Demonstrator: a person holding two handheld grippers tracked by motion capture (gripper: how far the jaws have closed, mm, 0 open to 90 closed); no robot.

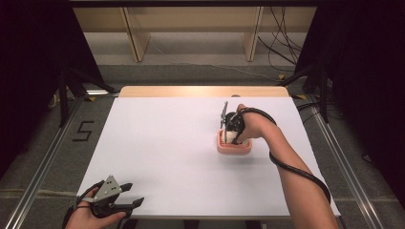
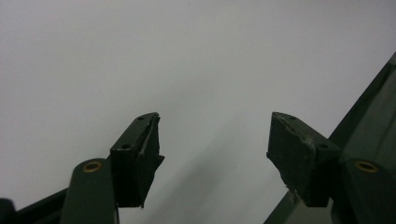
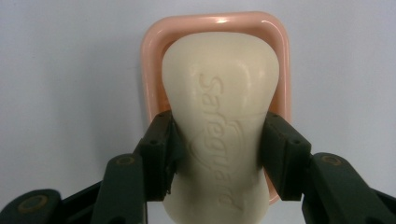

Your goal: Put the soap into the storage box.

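Right hand-held gripper (image 3: 217, 154) half-closed on soap bar (image 3: 222, 93) over pink dish (image 3: 154, 42).

Both forearms are bare, no sleeves. The left gripper (image 1: 125, 194) is black with a grey three-cornered plate on top. The right gripper (image 3: 219, 154) has blocky black fingers (image 3: 161, 156) with brass-coloured screws; a thick black cable trails toward 5 o'clock.

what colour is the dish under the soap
Pale pink dish, holding the cream soap; clearest in the right gripper view.
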